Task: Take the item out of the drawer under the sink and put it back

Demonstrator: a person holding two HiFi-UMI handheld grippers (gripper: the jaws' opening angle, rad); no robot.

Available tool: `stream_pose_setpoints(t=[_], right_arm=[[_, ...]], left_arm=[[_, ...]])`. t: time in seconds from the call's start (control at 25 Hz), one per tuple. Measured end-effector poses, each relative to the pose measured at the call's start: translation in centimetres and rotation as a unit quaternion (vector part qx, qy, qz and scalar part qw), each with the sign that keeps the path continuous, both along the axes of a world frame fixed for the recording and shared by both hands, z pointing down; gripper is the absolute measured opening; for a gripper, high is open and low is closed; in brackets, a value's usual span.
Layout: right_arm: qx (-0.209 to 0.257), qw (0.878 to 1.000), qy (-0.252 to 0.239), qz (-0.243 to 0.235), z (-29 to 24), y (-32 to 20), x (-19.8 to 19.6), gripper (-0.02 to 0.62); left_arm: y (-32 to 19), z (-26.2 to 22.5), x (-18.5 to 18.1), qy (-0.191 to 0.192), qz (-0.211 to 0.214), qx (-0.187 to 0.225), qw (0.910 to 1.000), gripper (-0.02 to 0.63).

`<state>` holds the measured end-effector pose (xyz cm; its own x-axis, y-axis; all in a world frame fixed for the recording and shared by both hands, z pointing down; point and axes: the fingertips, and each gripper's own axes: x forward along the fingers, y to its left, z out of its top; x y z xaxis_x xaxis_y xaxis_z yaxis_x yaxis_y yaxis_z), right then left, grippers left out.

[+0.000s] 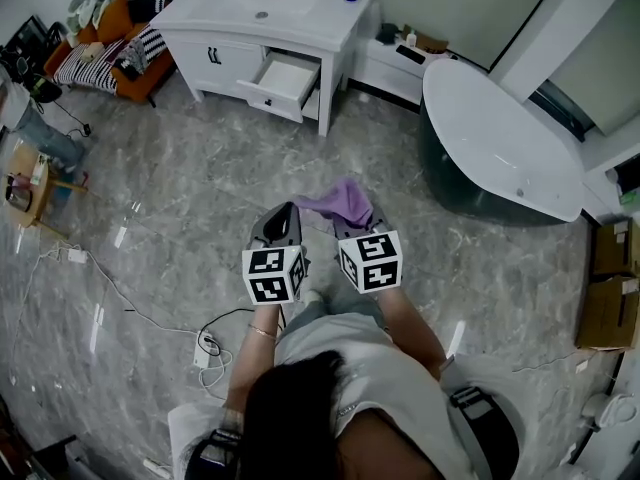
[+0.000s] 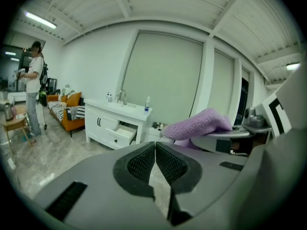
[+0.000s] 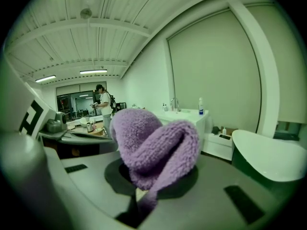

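White vanity cabinet (image 1: 215, 63) under the sink (image 1: 258, 8) stands well across the grey floor (image 1: 200, 198), its drawer (image 1: 283, 80) pulled out, pale inside showing. Both hand-held grippers sit side by side, aimed toward it. Right hand-held gripper (image 3: 139, 191) pinches a purple cloth (image 3: 148, 147) that bunches above its jaws. Left hand-held gripper (image 2: 156, 163) has its jaws pressed together on nothing. Only the gripper views show a standing person (image 2: 32, 87) near the sofa (image 2: 72, 114).

In the head view the sink cabinet (image 1: 262, 18) stands at upper centre; its drawer (image 1: 285, 78) juts out in front; the sofa (image 1: 105, 53) lies to its left, the bathtub (image 1: 505, 138) to its right; boxes (image 1: 612, 288) sit at the right edge; the cloth (image 1: 343, 200) is mid-frame, at the tip of the right gripper (image 1: 352, 230), just right of the left gripper (image 1: 284, 218).
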<state>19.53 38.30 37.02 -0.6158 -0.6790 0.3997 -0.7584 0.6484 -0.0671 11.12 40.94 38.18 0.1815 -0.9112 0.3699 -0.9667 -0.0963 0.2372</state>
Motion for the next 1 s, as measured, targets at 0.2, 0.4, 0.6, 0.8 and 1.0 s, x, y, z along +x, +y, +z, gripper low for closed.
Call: stream_pose_setpoints(t=[0.2,0.4,0.6,0.8,1.0], right_arm=[[0.005,1.0,0.002,0.003,-0.2,-1.0,-0.1,0.044],[0.005,1.0,0.001,-0.001,-0.3,-3.0,-0.5,0.045],[0.015,1.0,0.013,-0.009,0.2,-5.2,-1.5,0.044],[0.009,1.0,0.006,-0.02,0.4,-8.6,-2.3,0.046],[0.008,0.999,0.008,-0.036,1.0,-13.1,-3.3,0.046]], left_arm=[[-1.1,0.4,0.6,0.061,0.01,-0.005,0.9981,0.011],[-2.9,0.6,0.6,0.047,0.013,-0.01,0.9987,0.011],[-4.8,1.2,-0.7,0.042,0.006,-0.011,0.999,0.011],[-8.4,1.0,-1.4,0.039,-0.004,-0.002,0.9992,0.011],[-13.1,1.2,-2.4,0.033,-0.016,-0.001,0.9993,0.011]])
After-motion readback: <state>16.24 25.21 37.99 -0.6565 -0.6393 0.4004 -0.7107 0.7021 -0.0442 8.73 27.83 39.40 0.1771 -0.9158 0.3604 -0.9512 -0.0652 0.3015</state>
